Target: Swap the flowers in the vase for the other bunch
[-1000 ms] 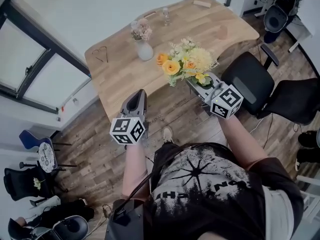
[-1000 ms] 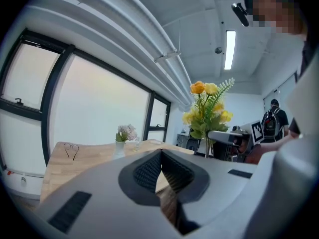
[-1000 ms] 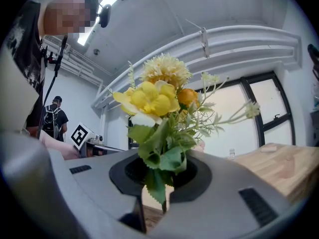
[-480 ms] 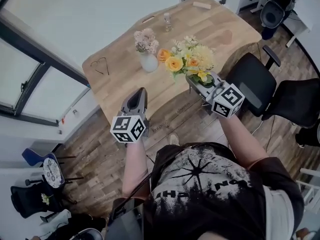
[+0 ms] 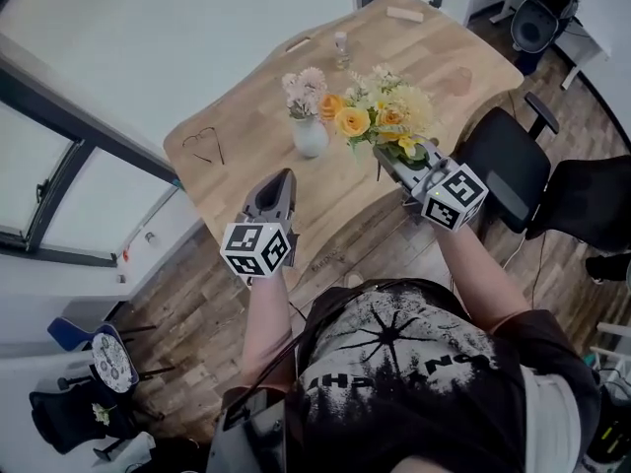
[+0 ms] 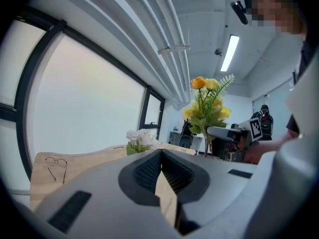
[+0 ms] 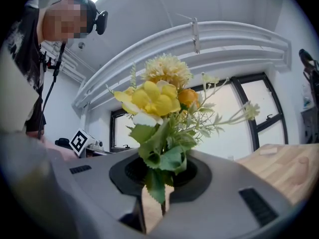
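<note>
The yellow-and-orange bunch (image 7: 159, 98) stands upright, its long axis running up and down. Its stems sit low between the jaws of the right gripper (image 7: 160, 195) and its blooms point up. We see a pale yellow pompon bloom on top, a bright yellow flower below it and an orange one to the right. Thin pale sprigs spread outward, and broad green leaves hang at the base. The right gripper's jaws are narrow, pressed on the green stems.

In the head view, the bunch (image 5: 380, 116) is above the near right part of the wooden table (image 5: 237, 180). It is just to the right of the white vase (image 5: 310, 138). The vase stands upright on the table and holds a small cluster of pale pink and white flowers (image 5: 304, 87). We cannot tell whether the two bunches touch.

The left gripper (image 5: 282, 179) is over the table's near edge, on the near side of the vase and pointing towards it. Its own view shows the left gripper (image 6: 161, 159) with jaws pressed together and nothing between them.

A pair of glasses (image 5: 203, 144) lies on the table's left end. Farther off, a small clear bottle (image 5: 341, 47) and a wooden block (image 5: 404, 14) sit near the far edge. A black office chair (image 5: 508, 161) stands on the floor to the right of the table.
</note>
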The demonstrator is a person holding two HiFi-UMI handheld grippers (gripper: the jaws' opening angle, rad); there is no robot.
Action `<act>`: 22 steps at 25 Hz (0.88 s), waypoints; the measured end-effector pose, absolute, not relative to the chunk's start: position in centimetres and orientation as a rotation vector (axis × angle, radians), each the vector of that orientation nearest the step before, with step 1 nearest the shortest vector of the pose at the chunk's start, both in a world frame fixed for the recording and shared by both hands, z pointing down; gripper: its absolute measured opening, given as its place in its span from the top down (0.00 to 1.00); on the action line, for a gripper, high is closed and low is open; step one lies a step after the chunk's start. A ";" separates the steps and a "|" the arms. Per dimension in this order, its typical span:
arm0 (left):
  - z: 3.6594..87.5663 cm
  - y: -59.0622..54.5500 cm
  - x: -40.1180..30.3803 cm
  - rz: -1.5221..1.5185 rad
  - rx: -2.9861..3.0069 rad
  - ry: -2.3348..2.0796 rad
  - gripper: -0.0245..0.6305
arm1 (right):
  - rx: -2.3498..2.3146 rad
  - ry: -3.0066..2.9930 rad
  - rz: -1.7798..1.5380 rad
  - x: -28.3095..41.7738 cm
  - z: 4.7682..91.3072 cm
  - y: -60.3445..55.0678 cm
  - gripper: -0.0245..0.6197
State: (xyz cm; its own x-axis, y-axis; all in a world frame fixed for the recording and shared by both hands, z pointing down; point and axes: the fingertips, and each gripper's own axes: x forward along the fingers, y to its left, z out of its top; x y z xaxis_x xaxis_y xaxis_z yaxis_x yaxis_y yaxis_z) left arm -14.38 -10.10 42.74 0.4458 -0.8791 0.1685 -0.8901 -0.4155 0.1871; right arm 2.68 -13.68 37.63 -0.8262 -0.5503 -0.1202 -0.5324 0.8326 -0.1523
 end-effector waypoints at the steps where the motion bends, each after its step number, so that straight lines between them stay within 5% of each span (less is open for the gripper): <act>1: 42.9 -10.5 -14.8 0.071 2.457 -1.527 0.94 | -0.860 2.851 -0.166 2.3 37.7 -14.1 0.84; 22: 46.2 -17.9 -17.0 0.117 2.517 -1.447 0.94 | -1.021 2.849 -0.145 1.0 38.1 -19.5 0.84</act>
